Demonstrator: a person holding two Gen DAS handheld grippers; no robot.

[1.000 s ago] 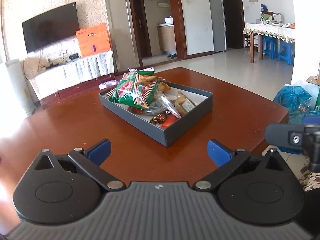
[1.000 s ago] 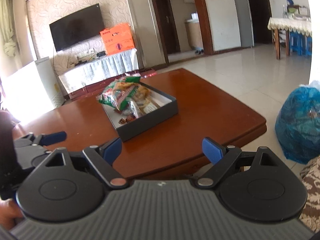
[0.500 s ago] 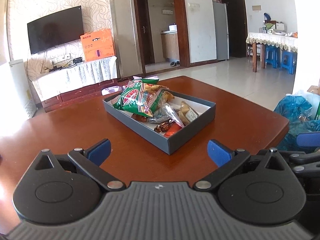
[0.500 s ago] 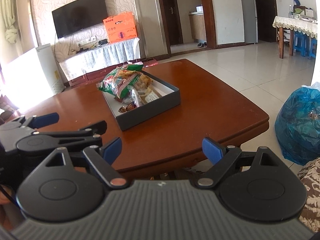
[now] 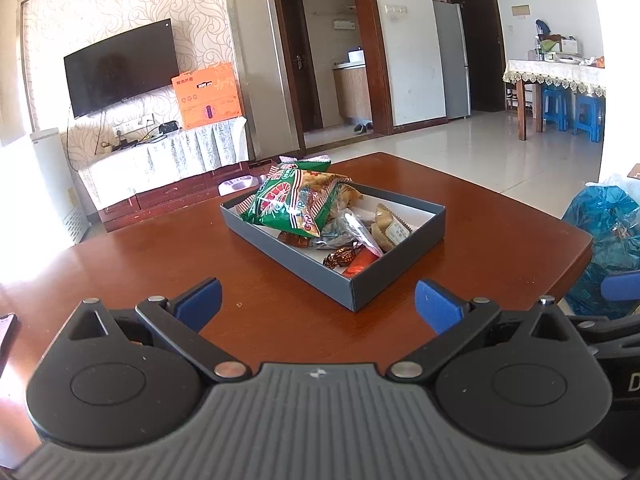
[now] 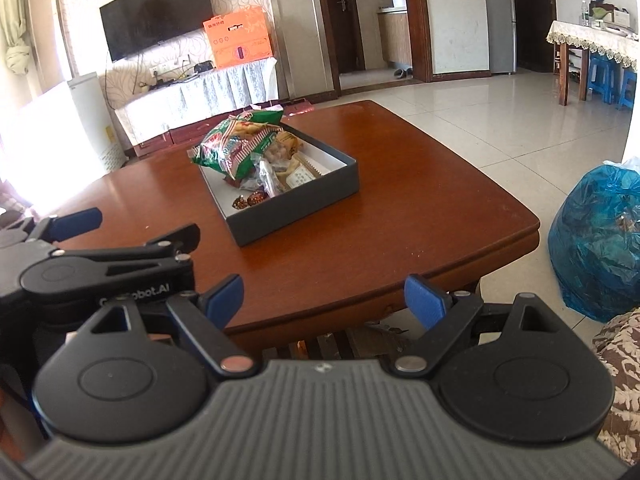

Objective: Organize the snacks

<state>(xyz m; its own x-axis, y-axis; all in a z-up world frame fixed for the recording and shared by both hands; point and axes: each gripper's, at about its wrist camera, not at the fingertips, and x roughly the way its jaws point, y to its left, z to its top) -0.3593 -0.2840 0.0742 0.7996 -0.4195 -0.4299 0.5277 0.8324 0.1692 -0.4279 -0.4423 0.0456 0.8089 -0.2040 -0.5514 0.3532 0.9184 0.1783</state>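
A grey box stands on the brown wooden table. A green snack bag lies on top of several small wrapped snacks inside it. My left gripper is open and empty, held above the table's near part, short of the box. It also shows at the left of the right wrist view. My right gripper is open and empty, held off the table's near edge.
A blue plastic bag sits on the floor right of the table. A TV and a white-draped stand with an orange box are behind. A phone lies at the table's left edge.
Both grippers have risen and levelled, drawing side by side. The left gripper now shows larger in the right wrist view. The box and snacks have not moved.
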